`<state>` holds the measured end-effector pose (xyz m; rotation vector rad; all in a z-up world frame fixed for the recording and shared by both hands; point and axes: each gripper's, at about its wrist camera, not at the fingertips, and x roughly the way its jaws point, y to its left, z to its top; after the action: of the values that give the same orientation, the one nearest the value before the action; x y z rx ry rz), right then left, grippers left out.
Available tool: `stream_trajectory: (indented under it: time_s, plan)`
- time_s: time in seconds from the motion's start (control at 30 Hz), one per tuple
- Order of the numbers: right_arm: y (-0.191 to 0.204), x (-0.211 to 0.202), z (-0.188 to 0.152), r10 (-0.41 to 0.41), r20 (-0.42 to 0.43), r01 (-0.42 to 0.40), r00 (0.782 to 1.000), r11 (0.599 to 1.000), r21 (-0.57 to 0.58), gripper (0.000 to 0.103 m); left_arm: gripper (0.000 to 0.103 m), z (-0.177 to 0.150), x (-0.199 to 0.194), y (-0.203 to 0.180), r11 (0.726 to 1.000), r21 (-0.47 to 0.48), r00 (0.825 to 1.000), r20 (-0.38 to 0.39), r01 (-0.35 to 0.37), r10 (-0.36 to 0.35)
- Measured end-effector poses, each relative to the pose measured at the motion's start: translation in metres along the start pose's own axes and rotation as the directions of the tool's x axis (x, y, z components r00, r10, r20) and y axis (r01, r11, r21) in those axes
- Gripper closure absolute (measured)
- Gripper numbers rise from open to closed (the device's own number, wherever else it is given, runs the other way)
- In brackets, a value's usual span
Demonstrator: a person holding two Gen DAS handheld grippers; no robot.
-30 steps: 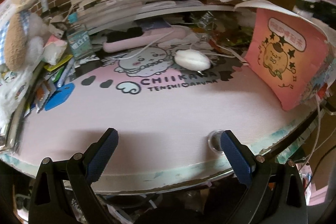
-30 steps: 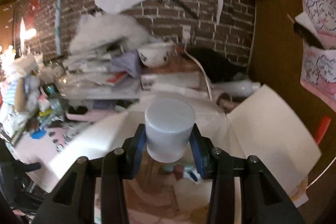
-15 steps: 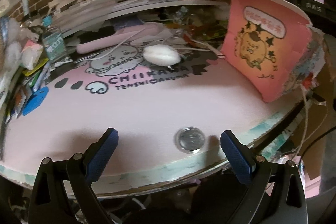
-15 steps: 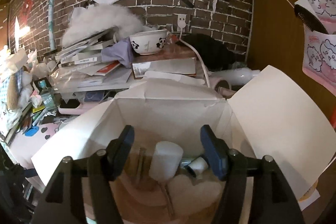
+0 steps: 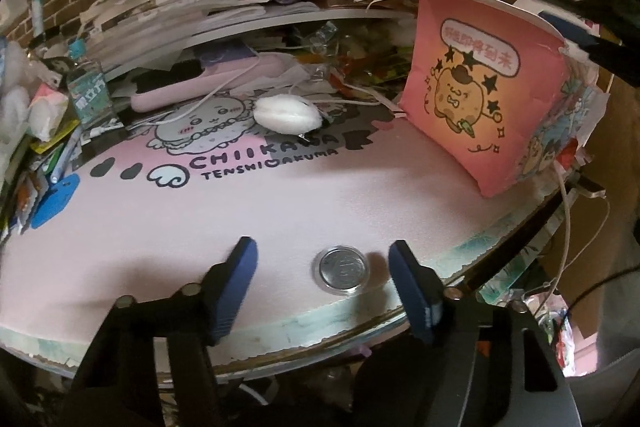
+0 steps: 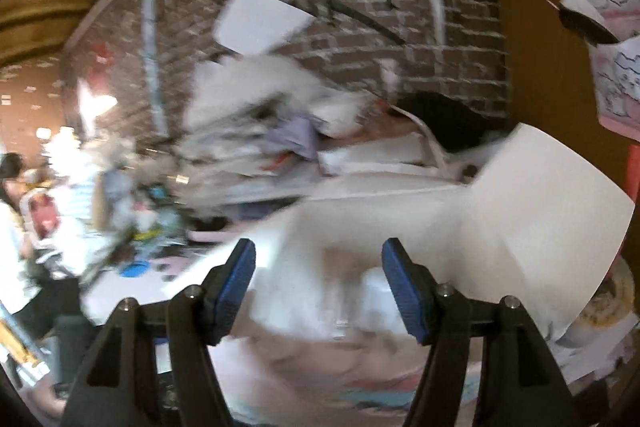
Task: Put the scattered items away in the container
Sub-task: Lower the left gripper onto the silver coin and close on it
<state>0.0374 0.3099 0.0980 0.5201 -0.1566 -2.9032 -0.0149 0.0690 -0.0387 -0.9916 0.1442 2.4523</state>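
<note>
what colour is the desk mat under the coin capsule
Pale pink desk mat, with cartoon print; clearest in the left wrist view.

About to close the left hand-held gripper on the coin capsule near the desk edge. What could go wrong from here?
1. The coin capsule lies flat and low on the pink desk mat, so the left hand-held gripper may pinch above it and miss.
2. It sits close to the mat's front edge; a nudge could slide it off.
3. The right wrist view is motion-blurred, so the box is hard to locate.
</note>
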Motion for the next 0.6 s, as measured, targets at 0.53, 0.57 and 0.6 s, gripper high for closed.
stream_trajectory:
  time_s: [0.53, 0.57, 0.6]
  plan:
    - [0.070, -0.008, -0.064, 0.216, -0.086, -0.223, 0.973, 0.972, -0.078, 0.035, 0.080, -0.003, -0.006, 0.003, 1.000, 0.012, 1.000, -0.001, 0.005, -0.005]
    - [0.070, -0.007, -0.066, 0.218, -0.092, -0.225, 0.972, 0.972, -0.072, 0.035, 0.080, -0.003, -0.006, 0.004, 1.000, 0.006, 1.000, 0.001, 0.006, -0.006]
    - [0.069, -0.006, -0.067, 0.220, -0.095, -0.226, 0.971, 0.971, -0.070, 0.035, 0.080, -0.003, -0.005, 0.005, 1.000, 0.001, 1.000, 0.003, 0.008, -0.008]
